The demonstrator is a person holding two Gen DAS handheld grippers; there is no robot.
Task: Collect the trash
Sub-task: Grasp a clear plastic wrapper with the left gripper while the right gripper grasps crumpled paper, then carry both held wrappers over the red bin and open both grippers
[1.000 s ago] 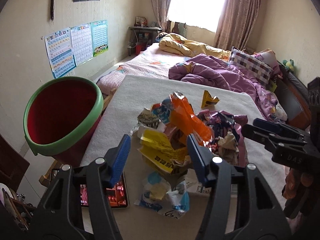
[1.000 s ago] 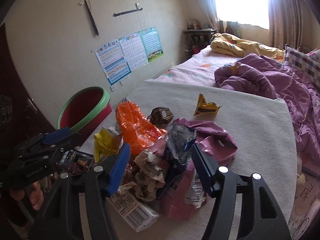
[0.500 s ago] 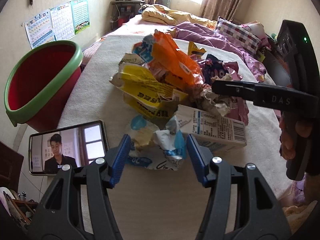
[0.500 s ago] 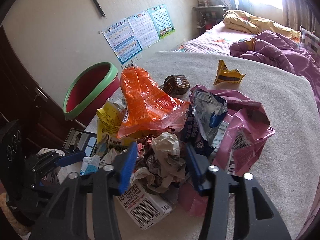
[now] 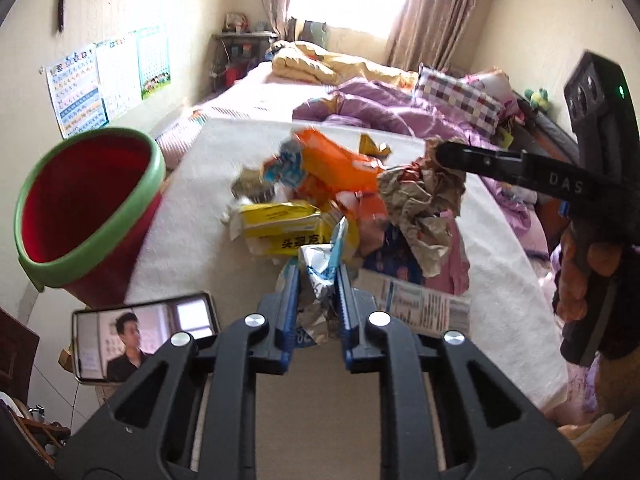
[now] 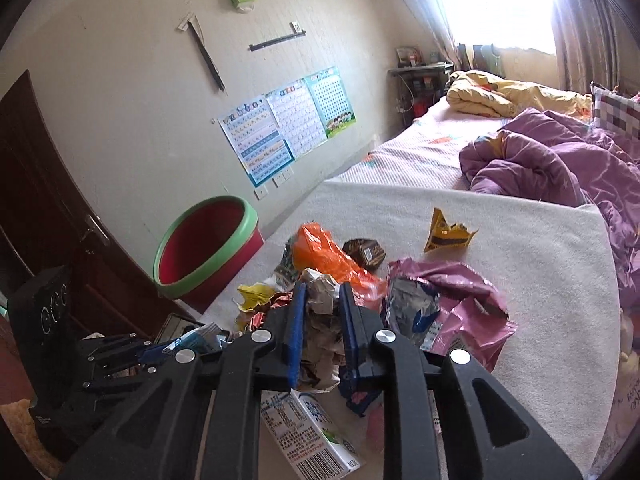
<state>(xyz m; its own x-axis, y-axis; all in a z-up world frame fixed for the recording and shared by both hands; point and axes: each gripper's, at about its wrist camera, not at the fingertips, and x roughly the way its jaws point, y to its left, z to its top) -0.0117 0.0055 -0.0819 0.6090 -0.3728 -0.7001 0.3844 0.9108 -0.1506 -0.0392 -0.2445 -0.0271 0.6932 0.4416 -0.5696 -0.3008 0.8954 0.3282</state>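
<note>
A heap of wrappers lies on the white padded surface [image 6: 532, 280]: an orange wrapper [image 5: 336, 160], a yellow bag [image 5: 280, 220], a pink bag [image 6: 460, 300] and a milk carton [image 6: 308, 420]. My left gripper [image 5: 318, 276] has its jaws closing, pads pressed on a blue and white wrapper [image 5: 318, 254] at the heap's near edge. My right gripper [image 6: 322, 292] is closing too, its pads clamped on a crumpled brown paper [image 6: 320, 320]. In the left wrist view that paper [image 5: 420, 200] hangs above the heap. A red bin with a green rim [image 5: 156, 164] stands tilted at the left.
A phone [image 5: 148, 340] with a video playing lies at the surface's near left corner, below the bin. A yellow snack wrapper [image 6: 448, 232] and a brown packet [image 6: 364, 254] lie farther back. A bed with a purple quilt [image 6: 540, 160] lies beyond.
Both grippers went from open to clamped: the left on the blue and white wrapper, the right on the crumpled brown paper, which has risen off the heap.
</note>
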